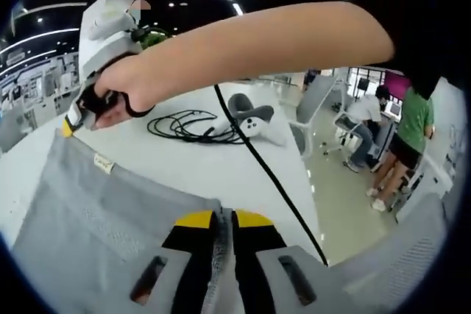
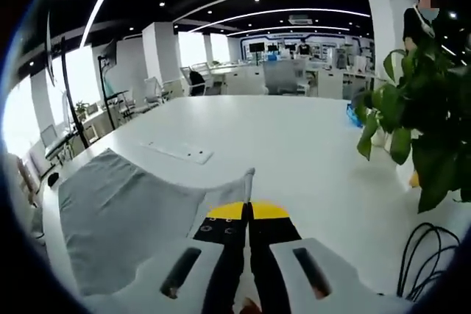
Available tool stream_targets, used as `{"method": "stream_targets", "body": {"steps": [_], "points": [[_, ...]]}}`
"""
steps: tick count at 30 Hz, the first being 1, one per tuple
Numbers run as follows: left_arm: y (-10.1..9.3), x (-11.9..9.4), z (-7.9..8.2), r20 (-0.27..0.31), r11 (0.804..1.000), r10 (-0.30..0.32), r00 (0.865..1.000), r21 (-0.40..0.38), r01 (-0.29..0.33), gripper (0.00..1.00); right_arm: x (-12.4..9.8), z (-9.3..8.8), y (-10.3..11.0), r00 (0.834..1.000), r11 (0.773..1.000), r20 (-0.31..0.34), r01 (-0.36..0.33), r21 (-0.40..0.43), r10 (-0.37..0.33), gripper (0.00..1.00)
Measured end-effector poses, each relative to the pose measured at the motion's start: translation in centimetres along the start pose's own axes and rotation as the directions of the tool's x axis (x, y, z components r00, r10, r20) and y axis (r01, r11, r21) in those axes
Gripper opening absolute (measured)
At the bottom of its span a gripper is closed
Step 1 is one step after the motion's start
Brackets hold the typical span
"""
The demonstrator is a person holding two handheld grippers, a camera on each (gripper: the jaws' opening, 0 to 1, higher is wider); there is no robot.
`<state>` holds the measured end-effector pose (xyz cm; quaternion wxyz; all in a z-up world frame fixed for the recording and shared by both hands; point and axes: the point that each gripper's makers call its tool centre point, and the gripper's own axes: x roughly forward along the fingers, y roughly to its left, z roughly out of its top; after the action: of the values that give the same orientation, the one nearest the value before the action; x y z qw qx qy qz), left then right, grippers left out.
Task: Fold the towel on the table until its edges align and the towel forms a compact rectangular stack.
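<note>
Towel (image 1: 110,226), grey, on desk (image 1: 206,159) (white): we log left gripper (image 1: 224,218) and right gripper (image 2: 247,211) fingers each pinching an edge.

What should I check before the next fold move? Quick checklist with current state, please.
1. Left gripper grip on the towel: ok, jaws shut with grey fabric pinched between them.
2. Right gripper grip on the towel: ok, jaws shut with a raised towel edge pinched at the tips.
3. Towel in view: ok, grey cloth is on the white table in both views.
4. Edges aligned: cannot tell, only part of the towel shows.
5. Black cable: not ok, it hangs across the table beside the towel and might snag.
6. Potted plant: ok, apart from the towel.
</note>
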<state>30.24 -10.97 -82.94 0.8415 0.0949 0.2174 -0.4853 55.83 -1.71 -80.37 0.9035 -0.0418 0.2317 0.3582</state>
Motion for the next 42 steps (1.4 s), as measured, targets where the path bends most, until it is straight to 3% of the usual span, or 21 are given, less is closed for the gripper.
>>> {"method": "stream_targets", "body": {"steps": [9, 11, 18, 28, 30, 32, 42], "points": [[-0.4, -0.2, 3.6, 0.068, 1.0, -0.001, 0.998, 0.031, -0.001, 0.09, -1.4, 3.0, 0.2, 0.999, 0.999, 0.038, -0.015, -0.042, 0.016, 0.0], [-0.5, -0.4, 4.3, 0.079, 0.999, -0.005, 0.997, 0.05, 0.002, 0.09, -1.7, 3.3, 0.0, 1.0, 0.998, 0.019, -0.005, -0.067, 0.006, 0.0], [-0.8, -1.0, 6.2, 0.122, 0.998, 0.002, 0.993, 0.061, -0.01, 0.09, -3.3, 6.3, 0.1, 0.998, 0.997, 0.056, -0.015, -0.08, 0.019, 0.0], [-1.0, -3.2, 7.9, 0.149, 0.995, 0.019, 0.989, 0.095, -0.033, 0.09, -4.1, 8.9, 2.3, 0.996, 0.993, 0.07, -0.051, -0.102, 0.059, 0.0], [-0.9, -3.9, 8.0, 0.138, 0.987, 0.021, 0.99, 0.158, -0.043, 0.09, -4.1, 9.1, 2.5, 0.996, 0.994, 0.068, -0.053, -0.099, 0.06, 0.0], [-1.0, -4.3, 8.0, 0.136, 0.985, 0.019, 0.991, 0.169, -0.042, 0.09, -4.2, 9.3, 2.8, 0.996, 0.995, 0.071, -0.056, -0.085, 0.062, 0.0], [-0.5, -7.7, 8.4, 0.181, 0.988, 0.043, 0.982, 0.138, -0.069, 0.09, -4.6, 11.3, 5.0, 0.993, 0.994, 0.088, -0.068, -0.086, 0.075, 0.0]]}}
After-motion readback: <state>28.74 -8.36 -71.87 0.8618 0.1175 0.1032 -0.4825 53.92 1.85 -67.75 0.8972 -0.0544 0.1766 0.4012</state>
